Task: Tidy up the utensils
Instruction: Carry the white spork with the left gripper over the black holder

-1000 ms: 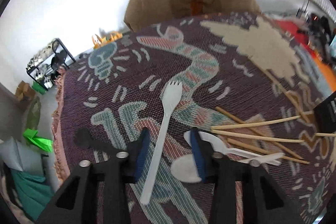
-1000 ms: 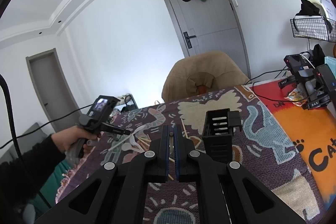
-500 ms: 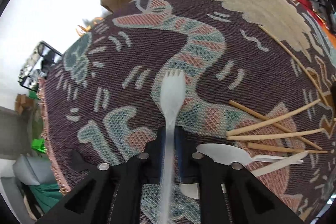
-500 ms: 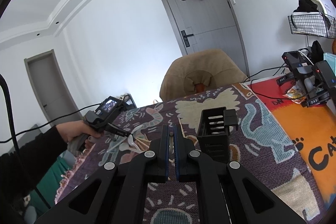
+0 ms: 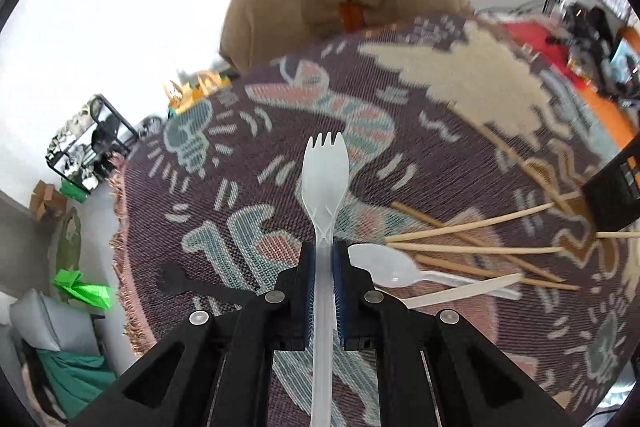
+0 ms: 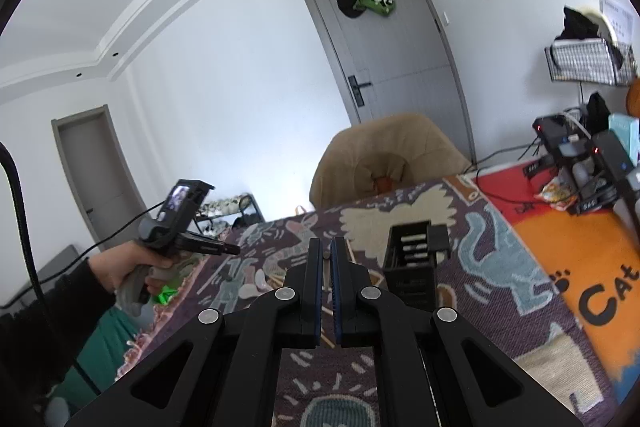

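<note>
My left gripper (image 5: 324,247) is shut on the handle of a white plastic spork (image 5: 325,179) and holds it above the patterned cloth, tines pointing away. A white plastic spoon (image 5: 384,269), a white knife (image 5: 460,291) and several wooden chopsticks (image 5: 472,249) lie on the cloth to its right. The black slotted utensil holder (image 6: 410,267) stands upright on the cloth ahead of my right gripper (image 6: 326,247), which is shut with nothing visible in it. The holder's edge shows at the right of the left wrist view (image 5: 616,195). The left gripper also shows in the right wrist view (image 6: 236,249).
A tan padded chair (image 6: 384,159) stands at the table's far edge. The woven cloth (image 5: 240,195) ends in a fringe at the left. An orange mat (image 6: 580,247) with black electronics (image 6: 572,147) lies at the right.
My left gripper closed on the spork's handle and lifted it off the cloth. The right gripper stayed shut and tilted up slightly.
</note>
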`<state>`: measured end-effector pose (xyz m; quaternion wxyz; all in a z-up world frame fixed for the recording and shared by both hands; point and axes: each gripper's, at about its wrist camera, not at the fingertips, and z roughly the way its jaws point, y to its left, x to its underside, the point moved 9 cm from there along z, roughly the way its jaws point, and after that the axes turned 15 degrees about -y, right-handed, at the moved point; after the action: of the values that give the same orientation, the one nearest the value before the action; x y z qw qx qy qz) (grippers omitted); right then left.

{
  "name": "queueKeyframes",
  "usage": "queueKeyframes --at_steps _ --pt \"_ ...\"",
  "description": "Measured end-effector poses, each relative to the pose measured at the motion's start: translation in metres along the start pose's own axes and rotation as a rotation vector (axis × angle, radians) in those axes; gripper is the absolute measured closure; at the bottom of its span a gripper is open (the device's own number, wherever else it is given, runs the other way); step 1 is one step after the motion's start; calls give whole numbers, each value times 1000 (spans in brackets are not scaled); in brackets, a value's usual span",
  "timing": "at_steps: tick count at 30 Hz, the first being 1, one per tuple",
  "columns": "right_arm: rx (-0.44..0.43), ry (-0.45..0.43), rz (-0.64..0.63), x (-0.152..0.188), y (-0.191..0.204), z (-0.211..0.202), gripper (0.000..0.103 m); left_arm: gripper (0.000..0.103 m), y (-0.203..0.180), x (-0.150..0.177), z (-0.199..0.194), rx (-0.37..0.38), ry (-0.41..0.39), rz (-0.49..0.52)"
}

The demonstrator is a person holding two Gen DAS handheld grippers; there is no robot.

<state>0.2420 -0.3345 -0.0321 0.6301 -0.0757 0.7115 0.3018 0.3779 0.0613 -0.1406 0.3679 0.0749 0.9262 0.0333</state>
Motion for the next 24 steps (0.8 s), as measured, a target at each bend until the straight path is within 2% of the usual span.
queueKeyframes --at_steps 9,24 --pt "10 -72 -38 -30 12 -14 97 94 -26 -40 -67 70 -217 -42" --pt "97 -164 -137 -87 -2 -30 97 94 -87 -84 -140 254 -475 -131"
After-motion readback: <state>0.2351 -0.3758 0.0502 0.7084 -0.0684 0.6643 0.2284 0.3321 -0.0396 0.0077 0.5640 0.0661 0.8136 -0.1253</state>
